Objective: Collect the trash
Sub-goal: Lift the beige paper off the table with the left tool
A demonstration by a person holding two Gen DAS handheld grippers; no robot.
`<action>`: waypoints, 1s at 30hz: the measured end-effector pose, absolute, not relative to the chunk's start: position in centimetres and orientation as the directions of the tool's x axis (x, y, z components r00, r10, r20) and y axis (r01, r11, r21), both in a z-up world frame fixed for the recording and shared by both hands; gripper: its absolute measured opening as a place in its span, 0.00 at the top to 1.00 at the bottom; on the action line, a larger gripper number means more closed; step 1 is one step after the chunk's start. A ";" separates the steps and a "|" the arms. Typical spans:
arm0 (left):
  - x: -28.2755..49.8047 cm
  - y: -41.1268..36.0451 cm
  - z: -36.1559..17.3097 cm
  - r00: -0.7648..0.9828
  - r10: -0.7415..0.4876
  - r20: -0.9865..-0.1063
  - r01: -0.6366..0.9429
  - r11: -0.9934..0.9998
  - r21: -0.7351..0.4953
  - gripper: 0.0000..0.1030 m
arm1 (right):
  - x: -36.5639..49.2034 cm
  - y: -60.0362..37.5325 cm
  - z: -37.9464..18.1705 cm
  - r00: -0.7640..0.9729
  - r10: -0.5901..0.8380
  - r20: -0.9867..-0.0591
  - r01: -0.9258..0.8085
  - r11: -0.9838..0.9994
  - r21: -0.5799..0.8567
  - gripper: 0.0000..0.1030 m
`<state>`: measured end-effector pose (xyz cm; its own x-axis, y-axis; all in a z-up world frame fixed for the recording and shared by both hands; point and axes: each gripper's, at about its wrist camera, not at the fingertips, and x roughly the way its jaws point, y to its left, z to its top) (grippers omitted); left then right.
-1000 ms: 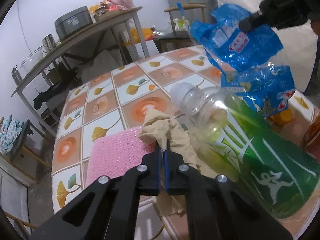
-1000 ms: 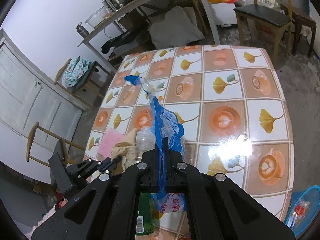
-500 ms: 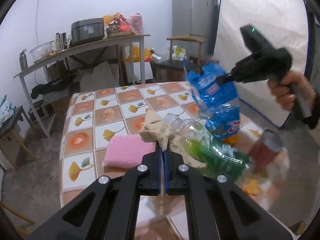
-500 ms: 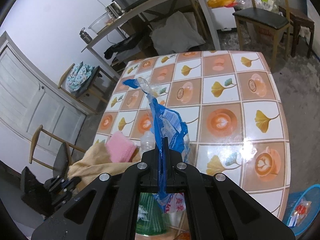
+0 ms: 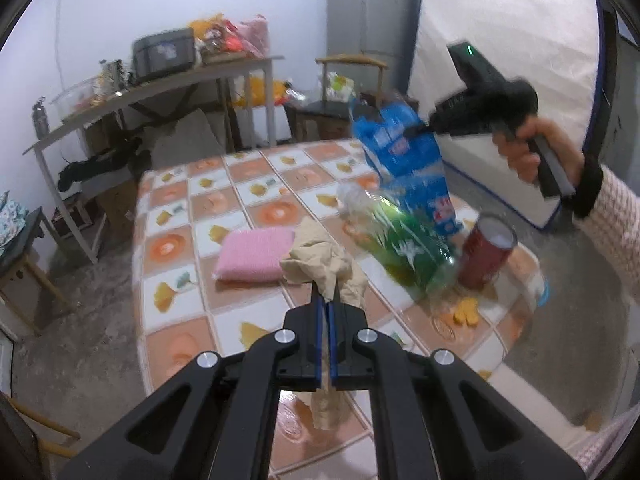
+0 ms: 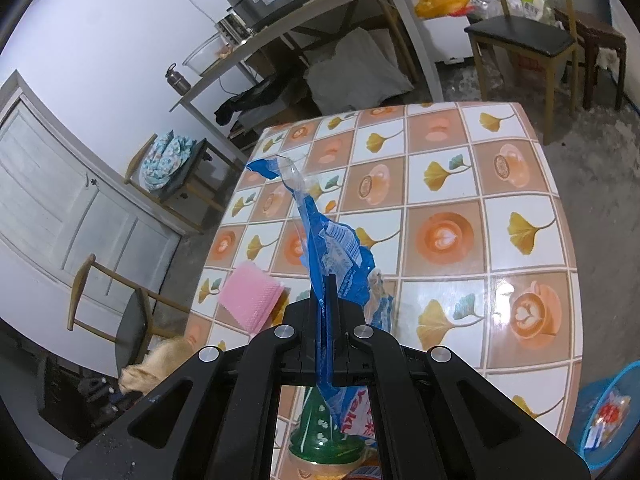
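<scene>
We see the left gripper (image 5: 327,300) pinching crumpled tan paper (image 5: 320,266) at lower centre; the right gripper (image 6: 327,300) clamps a blue wrapper (image 6: 332,252). Blue bin (image 6: 592,400), lower right, holds wrappers.

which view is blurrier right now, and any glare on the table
Left wrist view: motion blur smears the green bottle, blue wrapper and shelf clutter. Right wrist view: sharp, with white glare on the glossy table near the cup tile; both bend at the fisheye edges.
</scene>
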<state>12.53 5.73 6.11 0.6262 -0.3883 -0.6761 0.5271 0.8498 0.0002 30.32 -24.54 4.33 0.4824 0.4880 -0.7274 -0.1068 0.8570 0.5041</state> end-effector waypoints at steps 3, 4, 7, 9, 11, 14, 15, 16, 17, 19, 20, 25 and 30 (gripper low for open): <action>13.2 4.3 3.9 0.581 -0.396 -0.711 0.555 0.832 -0.011 0.97 | 30.2 -24.5 4.3 0.480 0.489 -0.728 -0.107 0.857 0.504 1.00; 13.4 3.8 3.3 0.565 -0.405 -0.719 0.566 0.824 -0.019 0.97 | 30.2 -24.4 4.3 0.478 0.488 -0.730 -0.108 0.857 0.503 1.00; 14.2 2.3 1.3 0.520 -0.430 -0.738 0.595 0.802 -0.048 0.96 | 30.1 -24.4 4.1 0.476 0.487 -0.732 -0.106 0.858 0.502 1.00; 15.1 1.5 -0.1 0.498 -0.433 -0.751 0.599 0.798 -0.063 0.96 | 30.2 -24.4 4.0 0.473 0.486 -0.735 -0.103 0.859 0.501 1.00; 15.9 0.9 -1.2 0.500 -0.402 -0.767 0.586 0.809 -0.042 0.94 | 30.3 -24.5 3.8 0.470 0.484 -0.738 -0.100 0.860 0.501 1.00; 16.7 0.3 -2.6 0.502 -0.363 -0.785 0.584 0.812 -0.002 0.79 | 30.4 -24.6 3.4 0.466 0.484 -0.741 -0.097 0.860 0.501 1.00; 16.8 0.2 -2.8 0.501 -0.359 -0.788 0.586 0.810 0.003 0.70 | 30.5 -24.6 3.2 0.463 0.485 -0.742 -0.096 0.859 0.503 1.00; 16.8 0.1 -3.0 0.504 -0.351 -0.789 0.587 0.810 0.014 0.67 | 30.5 -24.6 3.1 0.461 0.487 -0.742 -0.094 0.858 0.505 1.00; 16.8 -0.1 -3.2 0.512 -0.336 -0.791 0.585 0.810 0.035 0.61 | 30.6 -24.6 3.0 0.459 0.489 -0.742 -0.093 0.857 0.507 1.00; 16.8 -0.3 -3.5 0.523 -0.320 -0.790 0.586 0.808 0.061 0.52 | 30.6 -24.5 2.8 0.455 0.491 -0.742 -0.092 0.855 0.510 1.00; 16.9 -0.4 -3.7 0.527 -0.311 -0.791 0.583 0.809 0.071 0.48 | 30.6 -24.5 2.7 0.454 0.493 -0.742 -0.091 0.855 0.511 1.00; 17.8 -0.5 -4.8 0.497 -0.291 -0.817 0.571 0.819 0.056 0.48 | 30.6 -24.3 2.7 0.451 0.498 -0.741 -0.092 0.851 0.516 1.00; 18.5 0.1 -5.4 0.453 -0.314 -0.834 0.545 0.838 -0.019 0.67 | 30.4 -24.6 3.1 0.459 0.496 -0.737 -0.095 0.853 0.514 1.00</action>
